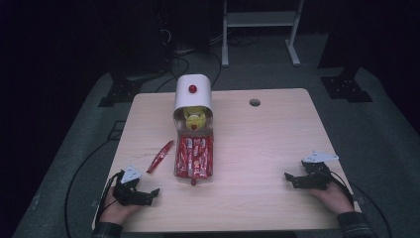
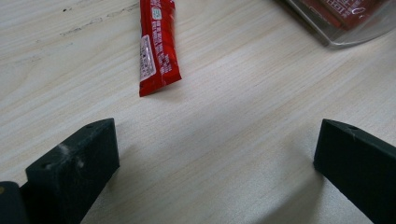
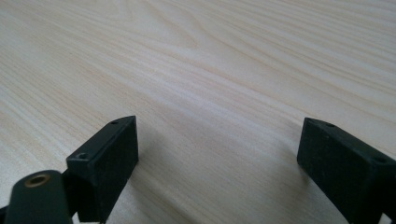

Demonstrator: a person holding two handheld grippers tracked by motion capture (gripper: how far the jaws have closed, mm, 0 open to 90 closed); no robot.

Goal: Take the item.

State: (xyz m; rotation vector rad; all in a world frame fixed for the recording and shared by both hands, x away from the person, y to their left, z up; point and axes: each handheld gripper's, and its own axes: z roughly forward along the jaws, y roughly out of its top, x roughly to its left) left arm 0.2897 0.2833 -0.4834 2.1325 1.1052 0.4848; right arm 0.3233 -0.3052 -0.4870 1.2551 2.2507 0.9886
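One loose sachet lies off the tray; neither gripper has taken anything.

High view: red sachet (image 1: 160, 156) lies on the pale wood table (image 1: 262, 144) at 9 o'clock of the clear tray (image 1: 193, 157) of glossy red packets; left gripper (image 1: 146, 196) and right gripper (image 1: 292, 179) rest apart. Left gripper view: jaws wide, flat crimped foil sachet (image 2: 157, 46) at 11 o'clock. Right gripper view: jaws wide over bare woodgrain.

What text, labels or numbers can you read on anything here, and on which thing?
Red sachet: white label panel and printed lines, too blurred to read.
Red packets in the clear tray: white marks, too small to read.
White dispenser: no text, only a red knob.
Nothing readable anywhere.
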